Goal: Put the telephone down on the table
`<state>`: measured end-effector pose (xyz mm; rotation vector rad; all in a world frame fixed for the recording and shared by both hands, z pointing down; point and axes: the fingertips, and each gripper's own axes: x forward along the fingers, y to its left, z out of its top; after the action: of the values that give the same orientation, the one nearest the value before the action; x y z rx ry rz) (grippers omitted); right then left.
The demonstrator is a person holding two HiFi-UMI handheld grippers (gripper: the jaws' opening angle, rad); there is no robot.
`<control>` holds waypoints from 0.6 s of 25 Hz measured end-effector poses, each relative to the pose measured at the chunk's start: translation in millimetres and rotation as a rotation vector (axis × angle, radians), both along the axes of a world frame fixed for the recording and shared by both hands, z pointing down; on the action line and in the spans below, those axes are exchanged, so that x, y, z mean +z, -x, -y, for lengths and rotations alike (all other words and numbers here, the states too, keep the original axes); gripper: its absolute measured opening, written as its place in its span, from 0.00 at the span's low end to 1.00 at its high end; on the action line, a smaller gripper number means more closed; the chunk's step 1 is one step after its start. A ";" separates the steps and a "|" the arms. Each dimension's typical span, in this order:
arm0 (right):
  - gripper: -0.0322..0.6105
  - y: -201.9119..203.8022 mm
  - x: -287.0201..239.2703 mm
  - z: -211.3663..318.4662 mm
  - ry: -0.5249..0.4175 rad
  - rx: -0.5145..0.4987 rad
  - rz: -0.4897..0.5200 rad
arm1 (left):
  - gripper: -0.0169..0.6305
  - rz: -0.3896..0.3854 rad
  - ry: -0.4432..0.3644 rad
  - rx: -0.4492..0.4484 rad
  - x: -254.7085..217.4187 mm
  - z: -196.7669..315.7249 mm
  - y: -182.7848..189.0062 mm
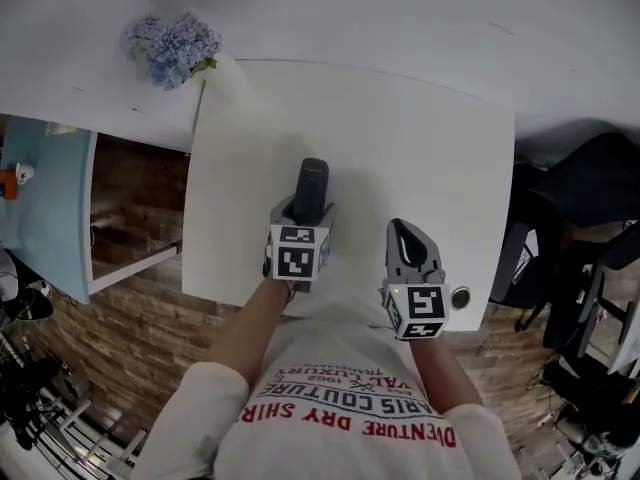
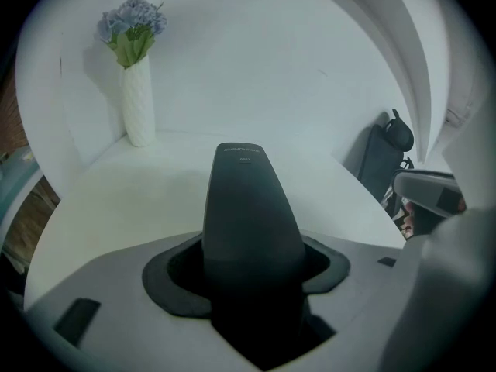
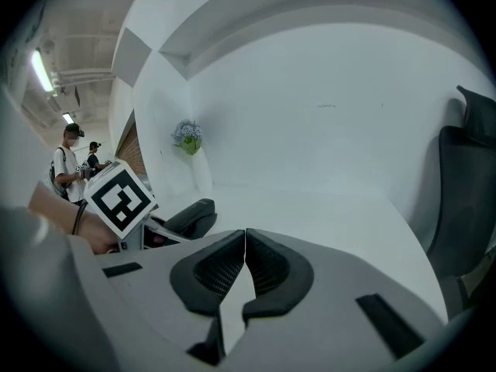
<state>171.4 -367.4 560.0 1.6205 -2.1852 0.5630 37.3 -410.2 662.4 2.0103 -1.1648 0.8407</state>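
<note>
We see the left gripper (image 2: 249, 279) clamped on the telephone (image 2: 249, 208). Its dark pads sit wide apart and press against either side of the handset's lower body. The handset's rounded upper end sticks out forward past the jaws, over the white table (image 1: 430, 148). From the head view, the telephone is over the near middle of the tabletop. We cannot tell whether its far end touches the surface.

The right gripper (image 3: 245, 242) holds nothing. Its two ribbed pads meet at their tips, with only a thin seam between them. It hovers over the table's near edge, to the right of the left gripper and clear of the telephone.

A white vase of blue flowers (image 2: 138, 91) stands at the table's far left corner, well apart from both grippers.
</note>
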 end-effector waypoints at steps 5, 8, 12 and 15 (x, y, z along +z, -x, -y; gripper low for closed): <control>0.09 3.7 4.3 1.7 0.011 -0.018 0.009 | 0.49 0.045 0.063 -0.021 20.7 -3.2 4.2; 0.09 7.7 4.0 1.3 0.012 -0.028 0.019 | 0.50 0.049 0.090 -0.019 26.0 -8.1 3.8; 0.09 9.1 5.4 1.5 0.016 -0.029 0.028 | 0.50 0.095 0.083 0.006 28.0 -6.9 2.8; 0.09 9.1 7.2 0.6 0.022 -0.029 0.031 | 0.50 0.130 0.079 0.039 30.0 -7.9 0.9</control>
<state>162.3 -368.1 567.2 1.5769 -2.2131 0.6057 36.3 -402.3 692.4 1.9439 -1.1483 1.0343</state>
